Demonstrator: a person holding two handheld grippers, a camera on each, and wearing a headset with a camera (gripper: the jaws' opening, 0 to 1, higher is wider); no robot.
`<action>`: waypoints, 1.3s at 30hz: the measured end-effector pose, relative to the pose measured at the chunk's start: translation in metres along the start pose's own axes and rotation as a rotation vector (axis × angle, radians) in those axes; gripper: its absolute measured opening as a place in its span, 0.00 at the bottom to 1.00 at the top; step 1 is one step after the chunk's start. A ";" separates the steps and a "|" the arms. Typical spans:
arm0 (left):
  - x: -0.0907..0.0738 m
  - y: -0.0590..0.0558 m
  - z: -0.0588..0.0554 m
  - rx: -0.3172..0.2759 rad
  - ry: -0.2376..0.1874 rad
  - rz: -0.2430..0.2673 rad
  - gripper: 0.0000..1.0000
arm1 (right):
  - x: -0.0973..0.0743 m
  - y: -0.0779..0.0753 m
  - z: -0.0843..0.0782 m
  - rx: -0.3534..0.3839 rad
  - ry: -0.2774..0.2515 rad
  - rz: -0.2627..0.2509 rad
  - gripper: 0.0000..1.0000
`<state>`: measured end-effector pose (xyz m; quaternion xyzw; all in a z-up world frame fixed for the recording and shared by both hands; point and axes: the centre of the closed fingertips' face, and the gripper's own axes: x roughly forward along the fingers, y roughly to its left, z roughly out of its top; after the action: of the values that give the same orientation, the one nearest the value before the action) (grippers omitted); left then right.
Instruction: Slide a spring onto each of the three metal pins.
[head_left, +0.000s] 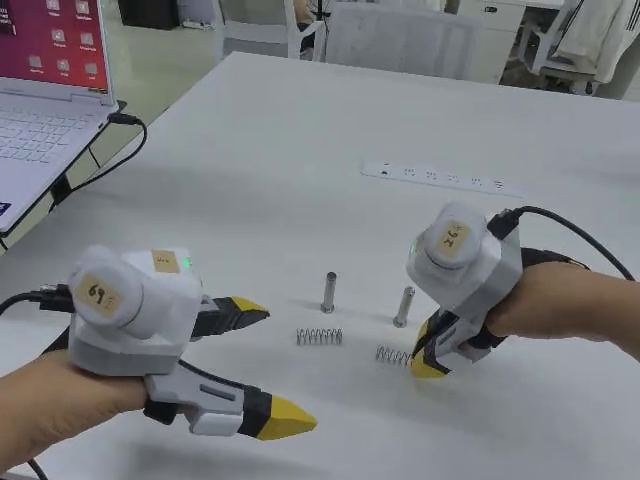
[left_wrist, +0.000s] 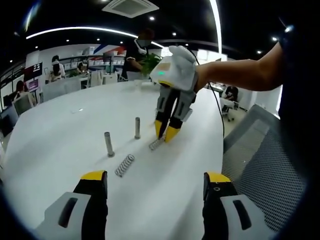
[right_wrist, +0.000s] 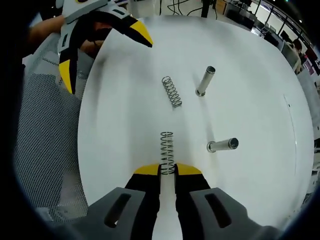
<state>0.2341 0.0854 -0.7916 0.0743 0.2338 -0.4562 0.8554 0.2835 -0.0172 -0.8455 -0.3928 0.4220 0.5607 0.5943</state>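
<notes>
Our right gripper (right_wrist: 167, 170) pinched only the spring (right_wrist: 167, 147) by its right end, so it could slip; our left gripper (left_wrist: 155, 176) gaped.

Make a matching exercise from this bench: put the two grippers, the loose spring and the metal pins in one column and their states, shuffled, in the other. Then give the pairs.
Things
1. left gripper
2. right gripper
3. loose spring
4. metal pins

States
A. standing upright on the table
B. shut on the end of the other spring
C. lying flat on the table, untouched
D. open, holding nothing

Pairs: 1-D; 2-B; 3-C; 4-A
</notes>
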 end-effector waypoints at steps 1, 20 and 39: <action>0.000 -0.001 0.001 0.004 0.002 -0.005 0.74 | -0.002 0.002 0.001 -0.010 0.001 0.001 0.08; 0.009 -0.007 0.012 0.084 0.000 -0.079 0.61 | -0.024 0.030 0.039 -0.117 -0.034 0.027 0.08; 0.023 -0.021 0.018 0.165 0.008 -0.166 0.31 | -0.029 0.045 0.051 -0.198 -0.036 0.043 0.08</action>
<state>0.2341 0.0500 -0.7845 0.1267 0.2044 -0.5428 0.8047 0.2414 0.0240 -0.8007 -0.4304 0.3622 0.6192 0.5479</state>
